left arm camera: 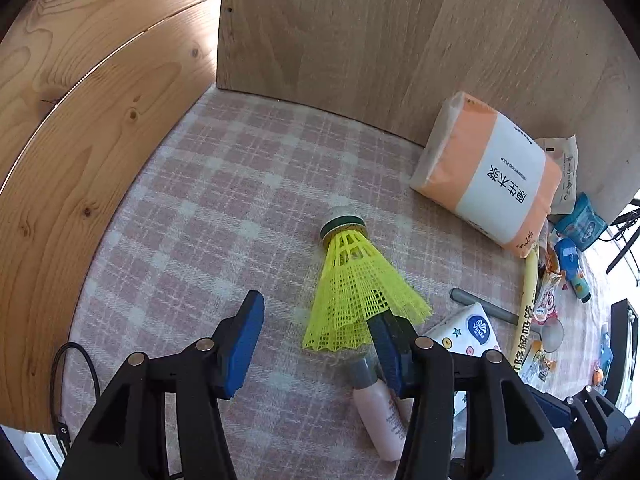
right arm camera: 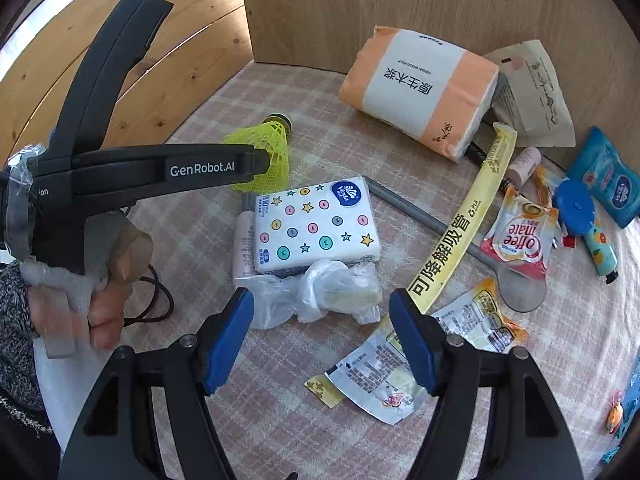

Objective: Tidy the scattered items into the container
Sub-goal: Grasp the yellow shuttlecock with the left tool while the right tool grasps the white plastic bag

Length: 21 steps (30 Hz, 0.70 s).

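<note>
Since no container shows in either view, tidying looks barely begun: left gripper (left arm camera: 316, 336) hangs with fingers apart beside the yellow shuttlecock (left arm camera: 356, 292), right gripper (right arm camera: 322, 334) spread empty above a crumpled plastic bag (right arm camera: 316, 294), everything lying loose on the checked cloth (left arm camera: 208, 208)

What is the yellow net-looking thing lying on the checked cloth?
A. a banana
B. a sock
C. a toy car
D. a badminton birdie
D: the badminton birdie has a yellow mesh skirt that flares out from a round cap with a green band, and it lies on its side on the checked cloth.
</note>
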Tool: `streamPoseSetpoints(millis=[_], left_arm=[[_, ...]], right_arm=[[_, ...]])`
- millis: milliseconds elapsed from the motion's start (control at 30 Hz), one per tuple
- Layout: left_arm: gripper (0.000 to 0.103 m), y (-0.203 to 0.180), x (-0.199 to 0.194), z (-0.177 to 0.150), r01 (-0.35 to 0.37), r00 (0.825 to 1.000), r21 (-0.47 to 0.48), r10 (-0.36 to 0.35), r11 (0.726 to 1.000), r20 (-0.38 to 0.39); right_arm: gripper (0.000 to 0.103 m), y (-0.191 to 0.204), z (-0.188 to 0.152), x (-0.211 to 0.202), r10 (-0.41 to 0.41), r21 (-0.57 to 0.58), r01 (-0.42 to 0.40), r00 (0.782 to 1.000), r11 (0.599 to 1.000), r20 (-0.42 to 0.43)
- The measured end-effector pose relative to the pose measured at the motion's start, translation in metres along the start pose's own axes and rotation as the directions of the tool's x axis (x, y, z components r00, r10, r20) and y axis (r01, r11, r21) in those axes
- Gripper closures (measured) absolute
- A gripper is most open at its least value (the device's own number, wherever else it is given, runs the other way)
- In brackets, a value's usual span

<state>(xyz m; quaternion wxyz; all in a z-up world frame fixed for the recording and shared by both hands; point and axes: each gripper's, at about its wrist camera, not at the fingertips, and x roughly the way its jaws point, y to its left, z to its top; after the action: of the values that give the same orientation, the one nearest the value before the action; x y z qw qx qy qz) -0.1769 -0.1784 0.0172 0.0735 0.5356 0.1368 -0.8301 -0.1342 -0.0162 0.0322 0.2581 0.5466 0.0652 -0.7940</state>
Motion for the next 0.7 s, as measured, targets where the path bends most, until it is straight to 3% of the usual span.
streamPoseSetpoints(millis=[100,167,200,233,333,500,700], left_arm=[[0.059,-0.001,0.005,0.005,0.005,1.000,-0.012,-0.005,1.000,-0.001],[0.071,-0.001,0.009,0.006,0.012,1.000,-0.017,-0.012,1.000,-0.008],[0.074,-0.001,0.010,0.006,0.005,1.000,-0.020,-0.005,1.000,-0.010],[0.080,-0.001,0.012,0.006,-0.002,1.000,-0.024,0.001,1.000,-0.009],[0.084,-0.001,0.012,0.005,-0.008,1.000,-0.025,0.008,1.000,0.000],[0.099,0.001,0.010,0.003,-0.023,1.000,-0.034,0.023,0.999,0.010],[0.100,0.007,-0.003,-0.001,-0.036,0.999,-0.054,0.038,0.998,0.035]], right_arm=[[0.034,-0.007,0.000,0.003,0.025,0.034,-0.025,1.000,0.999,0.002],[0.042,-0.012,-0.001,0.003,0.047,0.057,-0.048,0.999,0.997,0.017],[0.054,-0.012,-0.001,0.005,0.049,0.060,-0.050,0.999,0.997,0.013],[0.058,-0.012,-0.002,0.006,0.049,0.059,-0.049,0.999,0.997,0.003],[0.059,-0.011,-0.006,0.005,0.048,0.045,-0.048,0.999,0.998,0.003],[0.065,-0.008,-0.006,0.002,0.038,0.037,-0.038,0.999,0.999,0.010],[0.068,-0.006,-0.005,-0.008,0.041,0.044,-0.043,0.998,0.998,0.048]])
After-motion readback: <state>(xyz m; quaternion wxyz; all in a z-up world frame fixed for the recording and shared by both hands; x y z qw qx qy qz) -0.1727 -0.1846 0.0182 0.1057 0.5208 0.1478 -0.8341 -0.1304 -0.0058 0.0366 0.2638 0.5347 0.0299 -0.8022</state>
